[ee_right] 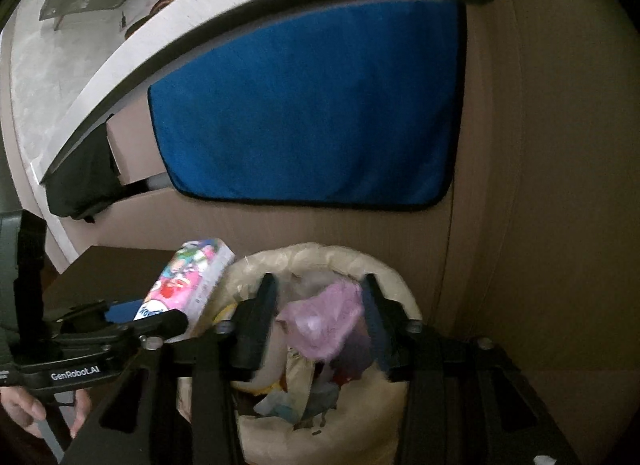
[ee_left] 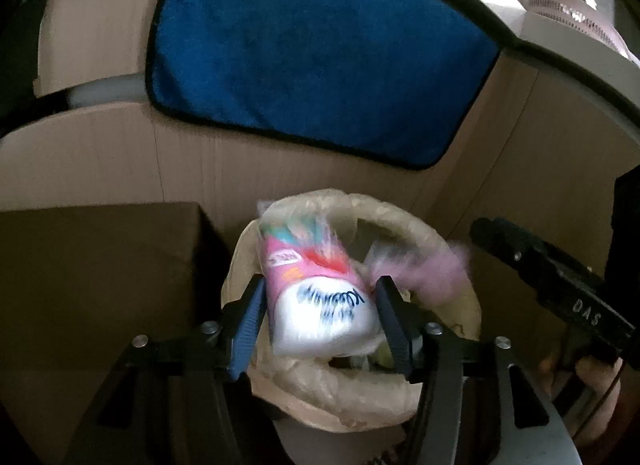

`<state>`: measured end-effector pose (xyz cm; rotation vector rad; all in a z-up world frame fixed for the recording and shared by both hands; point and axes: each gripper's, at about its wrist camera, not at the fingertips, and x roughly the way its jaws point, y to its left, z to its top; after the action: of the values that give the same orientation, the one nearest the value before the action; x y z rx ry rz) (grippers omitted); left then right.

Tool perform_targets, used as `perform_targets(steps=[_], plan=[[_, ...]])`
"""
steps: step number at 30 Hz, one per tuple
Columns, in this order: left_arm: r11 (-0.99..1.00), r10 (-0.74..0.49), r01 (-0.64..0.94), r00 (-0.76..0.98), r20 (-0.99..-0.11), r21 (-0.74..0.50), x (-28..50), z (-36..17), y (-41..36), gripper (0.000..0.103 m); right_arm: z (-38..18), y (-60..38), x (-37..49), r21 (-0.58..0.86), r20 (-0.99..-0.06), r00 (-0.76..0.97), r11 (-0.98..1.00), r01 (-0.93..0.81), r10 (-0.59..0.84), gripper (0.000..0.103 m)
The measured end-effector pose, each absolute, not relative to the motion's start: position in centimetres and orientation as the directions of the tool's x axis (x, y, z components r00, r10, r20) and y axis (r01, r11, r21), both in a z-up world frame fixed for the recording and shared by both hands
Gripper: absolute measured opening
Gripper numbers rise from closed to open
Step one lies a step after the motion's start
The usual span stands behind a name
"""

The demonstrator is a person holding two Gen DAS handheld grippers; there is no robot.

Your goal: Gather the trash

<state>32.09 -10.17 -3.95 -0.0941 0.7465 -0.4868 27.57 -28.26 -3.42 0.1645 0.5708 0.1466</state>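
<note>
Your left tool [ee_left: 320,321] grips the tissue pack [ee_left: 320,305] above the part-filled bin [ee_right: 400,293]; your right tool [ee_right: 320,317], fingers spread, has pink trash [ee_right: 324,317] between them, neither yet dropped.

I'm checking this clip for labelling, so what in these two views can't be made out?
- Left wrist view: print on the pink-and-white carton is motion-blurred, unreadable.
- Left wrist view: the pink bag is a smear; whether the right gripper grips it is unclear.
- Right wrist view: trash deep in the lined bin is dark, hidden by the gripper.
- Both views: countertop items are tiny at the fisheye edge.
</note>
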Motion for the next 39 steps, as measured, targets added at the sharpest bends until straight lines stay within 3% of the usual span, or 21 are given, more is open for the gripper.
perform_targets(steps=[4,8,12,17,19,24,31,39], plan=[[0.857,-0.514,0.401,0.602,-0.612,-0.325,32.7,-3.2,-9.6,0.056,-3.6,-28.4,27.0,0.198,-0.532,0.834,0.979,-0.046,0.147,0.060],[0.858,-0.510,0.404,0.604,-0.612,-0.317,31.7,-2.0,-8.6,0.056,-3.1,-28.4,25.3,0.192,-0.534,0.837,0.981,-0.022,0.124,0.060],[0.901,-0.434,0.326,0.681,-0.590,-0.286,28.0,-0.7,-5.9,0.057,-2.2,-27.9,22.8,0.210,-0.527,0.839,0.977,-0.022,0.132,0.062],[0.970,-0.242,0.191,0.792,-0.561,-0.150,20.5,0.3,-2.7,0.057,-0.9,-26.5,18.3,0.266,-0.526,0.831,0.963,-0.044,0.183,0.065],[0.981,-0.194,0.162,0.816,-0.545,-0.106,16.4,0.7,-1.7,0.057,-0.1,-25.2,16.2,0.237,-0.546,0.818,0.970,-0.060,0.184,0.066],[0.983,-0.179,0.176,0.835,-0.521,-0.055,7.8,1.5,-1.3,0.057,1.9,-22.0,8.2,0.085,-0.466,0.878,0.993,-0.080,0.111,0.066],[0.986,-0.164,0.165,0.870,-0.465,-0.039,0.1,2.3,0.4,0.057,1.7,-17.8,-2.6,-0.117,-0.365,0.928,0.993,0.028,-0.069,0.066],[0.997,-0.070,0.074,0.889,-0.453,-0.008,-2.8,2.4,1.7,0.057,1.6,-16.8,-6.5,-0.059,-0.354,0.932,0.997,0.057,-0.074,0.066]])
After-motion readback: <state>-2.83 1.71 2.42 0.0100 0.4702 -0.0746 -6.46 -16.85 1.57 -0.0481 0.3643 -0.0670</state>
